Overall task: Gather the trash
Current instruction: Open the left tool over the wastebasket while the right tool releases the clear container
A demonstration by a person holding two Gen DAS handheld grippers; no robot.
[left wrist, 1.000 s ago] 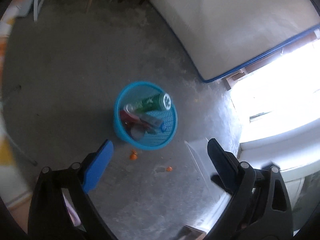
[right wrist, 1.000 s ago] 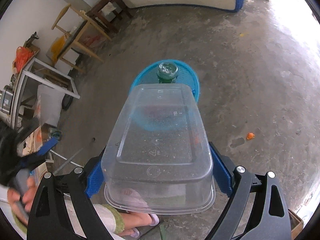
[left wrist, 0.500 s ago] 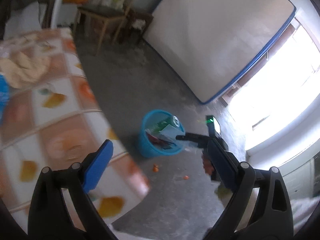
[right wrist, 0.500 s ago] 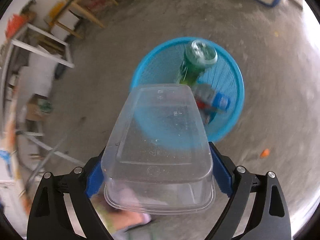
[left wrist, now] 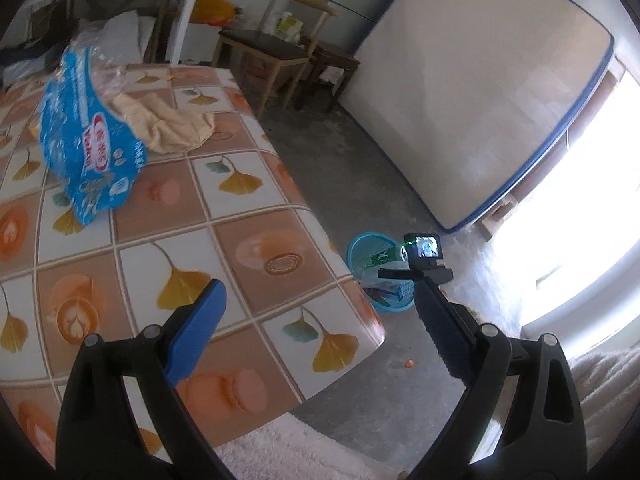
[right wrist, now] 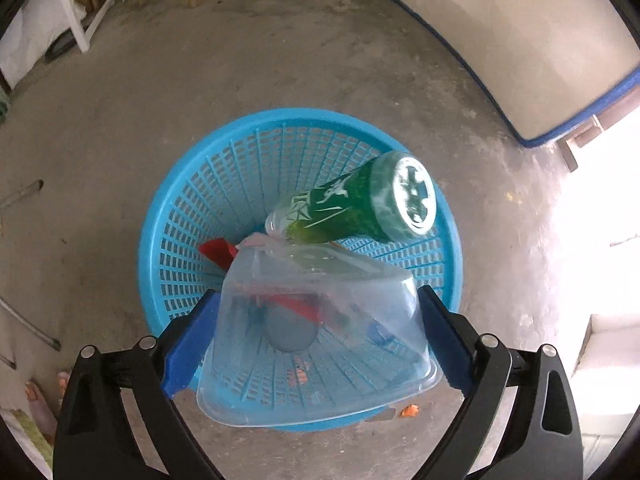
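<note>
Seen from the right wrist, a blue mesh basket (right wrist: 180, 208) stands on the concrete floor. It holds a green bottle (right wrist: 352, 204), a red wrapper (right wrist: 218, 250) and other scraps. My right gripper (right wrist: 318, 292) is shut on a clear plastic container (right wrist: 320, 320), which tilts forward with its far end dipping into the basket. In the left wrist view, my left gripper (left wrist: 316, 292) is open and empty above the corner of a table (left wrist: 240, 200). The basket (left wrist: 360, 248) sits on the floor beyond, with the right gripper's camera (left wrist: 424, 248) over it.
A blue plastic bag (left wrist: 84, 140) and a yellowish cloth (left wrist: 168, 124) lie on the patterned tablecloth. Wooden chairs (left wrist: 276, 52) and a leaning mattress (left wrist: 480, 100) stand behind. Orange scraps (right wrist: 410, 411) lie on the floor by the basket. A person's foot (right wrist: 40, 400) shows at lower left.
My left gripper swung up from the floor to face the table. My right gripper dropped closer over the basket, and the clear container tipped forward into it.
</note>
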